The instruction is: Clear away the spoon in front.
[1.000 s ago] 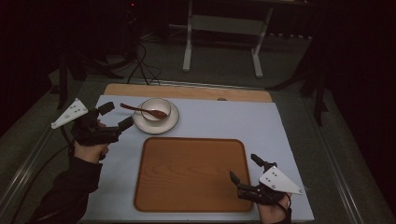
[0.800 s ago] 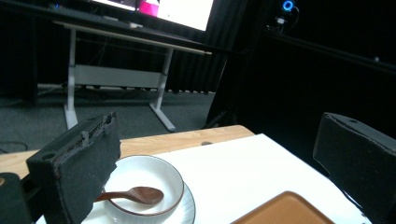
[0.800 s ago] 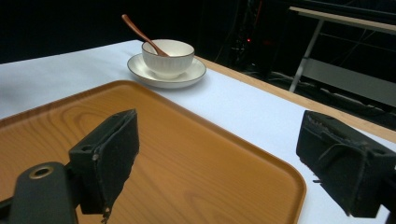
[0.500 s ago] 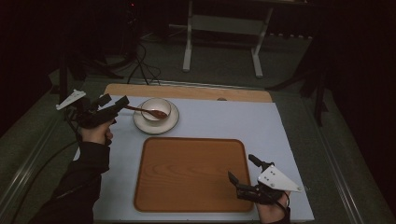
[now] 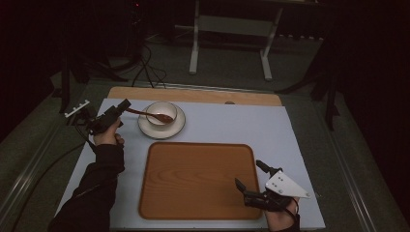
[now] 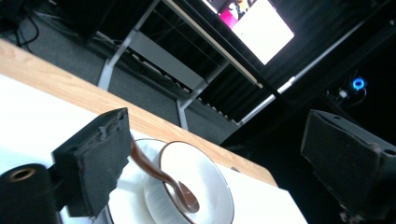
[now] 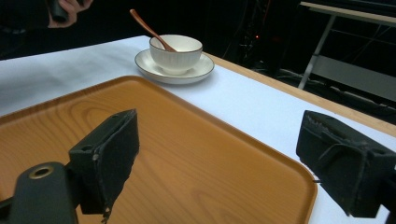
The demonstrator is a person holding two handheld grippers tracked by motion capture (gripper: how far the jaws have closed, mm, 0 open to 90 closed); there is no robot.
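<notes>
A white bowl (image 5: 162,112) stands on a white saucer (image 5: 161,128) at the table's far left. A brown spoon (image 5: 151,115) leans in the bowl, handle out to the left. My left gripper (image 5: 121,114) is open at the handle's end. In the left gripper view the spoon (image 6: 163,179) runs out from behind one jaw of the left gripper (image 6: 219,123), down into the bowl (image 6: 208,186). My right gripper (image 5: 247,174) is open over the near right corner of the wooden tray (image 5: 198,179), with nothing between its jaws. The right gripper (image 7: 219,123) looks across the tray (image 7: 187,154) toward the bowl (image 7: 176,53).
A white sheet (image 5: 241,125) covers the table, with a bare wooden strip (image 5: 203,95) along the far edge. Beyond it is dark floor with a metal stand (image 5: 229,43) and cables (image 5: 145,67). A hand (image 7: 65,9) shows beyond the spoon (image 7: 147,28).
My left gripper has moved away from the person and turned toward the bowl, its jaws now at the spoon's handle. The right gripper has hardly moved.
</notes>
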